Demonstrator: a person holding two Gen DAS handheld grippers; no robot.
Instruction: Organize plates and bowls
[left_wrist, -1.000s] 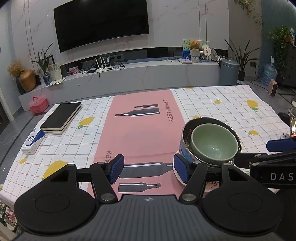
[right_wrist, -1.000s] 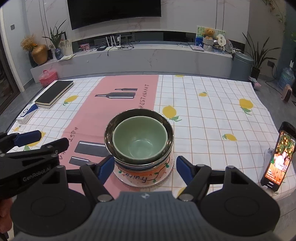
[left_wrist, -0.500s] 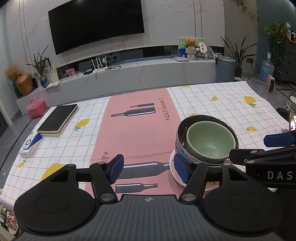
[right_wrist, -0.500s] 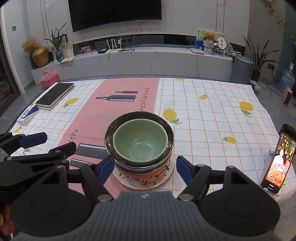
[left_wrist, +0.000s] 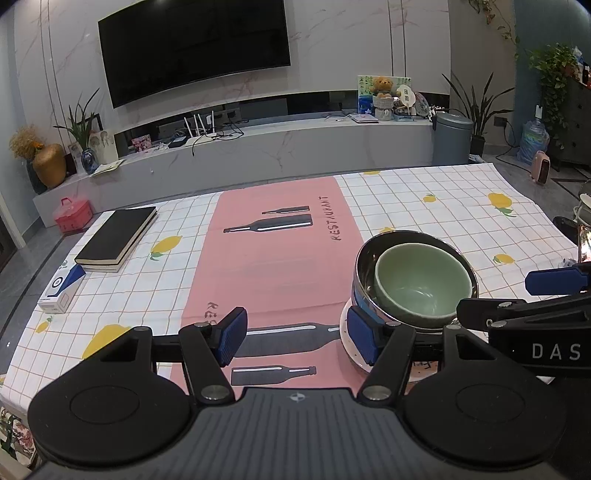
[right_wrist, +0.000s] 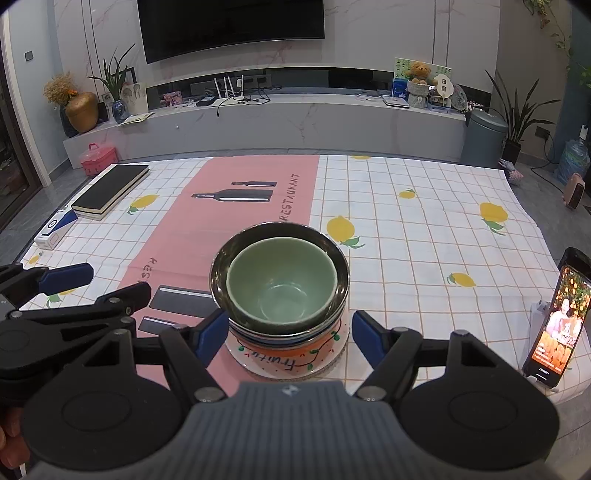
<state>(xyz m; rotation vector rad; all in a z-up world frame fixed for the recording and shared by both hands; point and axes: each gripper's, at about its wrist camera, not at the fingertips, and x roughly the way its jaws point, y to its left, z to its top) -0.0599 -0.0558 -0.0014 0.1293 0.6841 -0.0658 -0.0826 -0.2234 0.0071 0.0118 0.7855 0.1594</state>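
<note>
One stack stands near the table's front edge. At the bottom is a printed plate (right_wrist: 291, 363), then blue-rimmed dishes, a steel bowl (right_wrist: 221, 266), and a green bowl (right_wrist: 284, 284) nested on top. My right gripper (right_wrist: 289, 336) is open, its blue pads on either side of the stack's near edge, with no visible press. In the left wrist view the green bowl (left_wrist: 421, 284) and steel bowl (left_wrist: 364, 258) lie to the right. My left gripper (left_wrist: 297, 338) is open over the pink runner with nothing between its fingers. Its right pad is close to the plate's (left_wrist: 345, 328) left edge.
A black book (left_wrist: 116, 236) and a blue-and-white box (left_wrist: 61, 291) lie at the table's left side. A lit phone on a stand (right_wrist: 557, 325) is at the front right. The lemon-print tablecloth (right_wrist: 424, 240) stretches behind the stack.
The left wrist view has tilted very slightly. The stack has not moved, and both grippers stay open where they were.
</note>
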